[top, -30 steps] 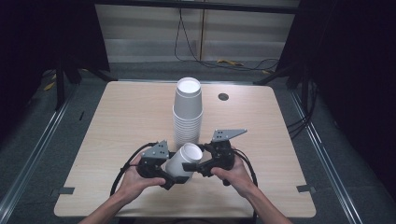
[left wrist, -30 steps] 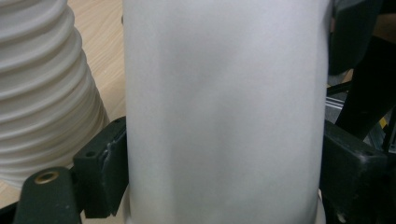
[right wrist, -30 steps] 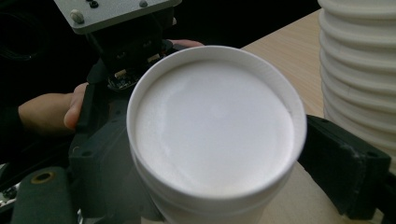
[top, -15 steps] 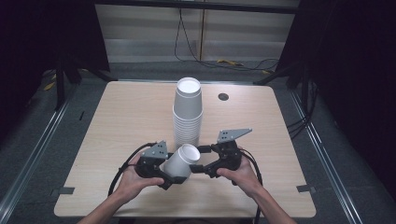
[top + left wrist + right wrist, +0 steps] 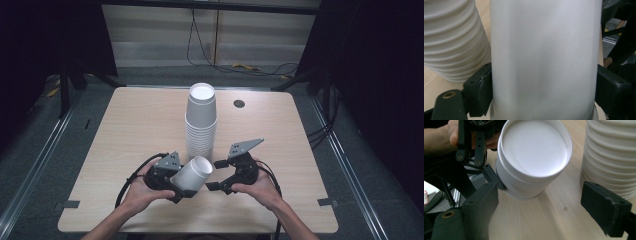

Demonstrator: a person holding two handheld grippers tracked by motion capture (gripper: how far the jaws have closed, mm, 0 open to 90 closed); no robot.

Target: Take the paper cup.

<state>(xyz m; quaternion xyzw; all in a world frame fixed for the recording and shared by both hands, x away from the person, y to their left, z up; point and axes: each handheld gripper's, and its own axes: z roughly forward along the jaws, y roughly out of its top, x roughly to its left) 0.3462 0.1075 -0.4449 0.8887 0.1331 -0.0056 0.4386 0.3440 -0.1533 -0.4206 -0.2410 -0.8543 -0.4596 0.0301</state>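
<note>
My left gripper (image 5: 184, 181) is shut on a white paper cup (image 5: 194, 174), held tilted just above the table with its base pointing right. In the left gripper view the cup wall (image 5: 544, 60) sits between the two black pads (image 5: 480, 92). My right gripper (image 5: 215, 175) is open, a short way right of the cup's base and not touching it. The right gripper view looks past its spread jaws, midpoint (image 5: 549, 212), at the cup's round base (image 5: 534, 152). A tall stack of white cups (image 5: 201, 120) stands upright just behind both grippers.
The wooden table (image 5: 130, 125) has a small dark round hole (image 5: 239, 103) at the back right. The stack's ribbed rims (image 5: 611, 152) are close to the right jaw. Dark floor, rails and cables surround the table.
The right gripper has drawn back to the right, away from the cup's base, leaving a gap. The left gripper and its cup have barely moved.
</note>
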